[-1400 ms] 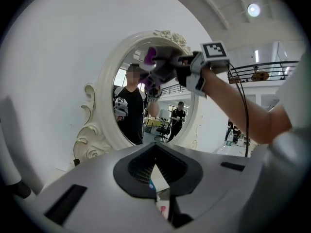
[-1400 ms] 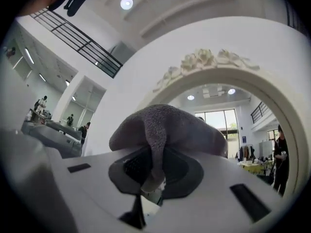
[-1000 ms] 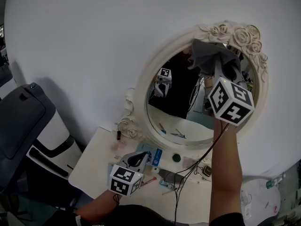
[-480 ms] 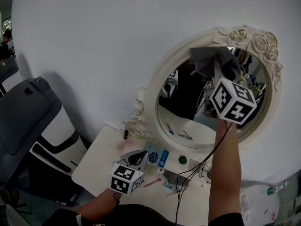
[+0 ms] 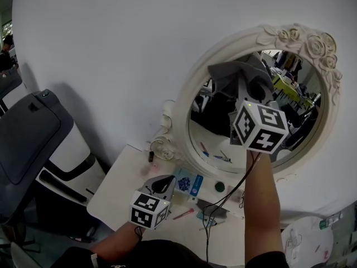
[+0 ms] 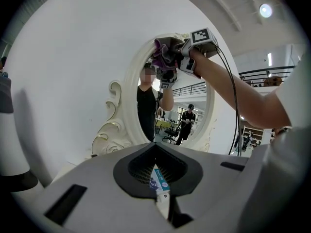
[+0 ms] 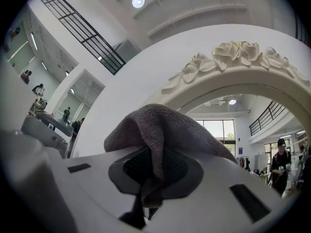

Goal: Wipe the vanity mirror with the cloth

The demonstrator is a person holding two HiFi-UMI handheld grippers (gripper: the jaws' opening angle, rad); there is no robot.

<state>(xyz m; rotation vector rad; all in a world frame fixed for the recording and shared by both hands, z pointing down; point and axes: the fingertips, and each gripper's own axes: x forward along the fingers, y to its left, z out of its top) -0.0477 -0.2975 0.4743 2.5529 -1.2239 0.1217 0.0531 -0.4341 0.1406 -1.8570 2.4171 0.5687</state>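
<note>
1. Head view: the right claw (image 5: pixel 248 88) was raised to the vanity mirror (image 5: pixel 186 105) and clamped on the grey cloth (image 5: pixel 228 74). The cloth lay bunched at the upper left of the glass, just inside the frame, and seemed pressed to it. Most of the glass stretched below and to the right of the cloth, and the oval's long axis ran roughly up and down. I judged the next stroke would therefore go downward or across to the right. The left claw (image 5: pixel 160 184) sat low over the tabletop (image 5: pixel 114 190), well apart from the mirror, so the right hand was the working one.
2. Left gripper view: the left claw (image 6: pixel 163 203) had its jaws together with nothing gripped. A small blue-and-white packet (image 6: pixel 158 178) showed through the opening beyond them. Far ahead, the cloth (image 6: pixel 164 52) sat at the top of the glass.
3. Right gripper view: the jaws were closed on a fold of the cloth (image 7: pixel 155 125), and the rest draped over them toward the mirror. The rose-carved frame top (image 7: pixel 243 57) arched just above, with bare glass to the right and below.
</note>
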